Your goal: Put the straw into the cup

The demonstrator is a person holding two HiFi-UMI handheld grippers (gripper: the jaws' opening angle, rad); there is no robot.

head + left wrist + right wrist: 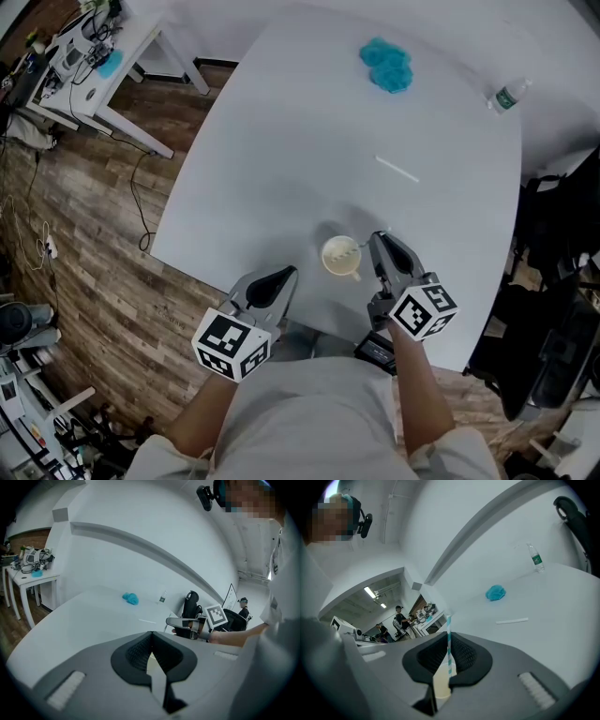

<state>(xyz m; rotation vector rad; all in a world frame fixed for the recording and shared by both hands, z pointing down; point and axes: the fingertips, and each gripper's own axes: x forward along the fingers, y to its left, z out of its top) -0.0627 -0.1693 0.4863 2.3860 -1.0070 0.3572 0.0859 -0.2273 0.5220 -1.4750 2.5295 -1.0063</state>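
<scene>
Striped straw (449,641) stands upright, pinched between the right gripper's (449,657) narrowed jaws over the cup (341,256); left gripper's (151,641) jaws closed, empty.

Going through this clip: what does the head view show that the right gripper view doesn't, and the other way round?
Head view only: the left gripper, the wooden floor and the cup's whole rim from above.
Right gripper view only: the striped straw pinched in the right gripper, and people in a room behind.
Both: the blue cloth, the bottle and a white stick on the table.
</scene>
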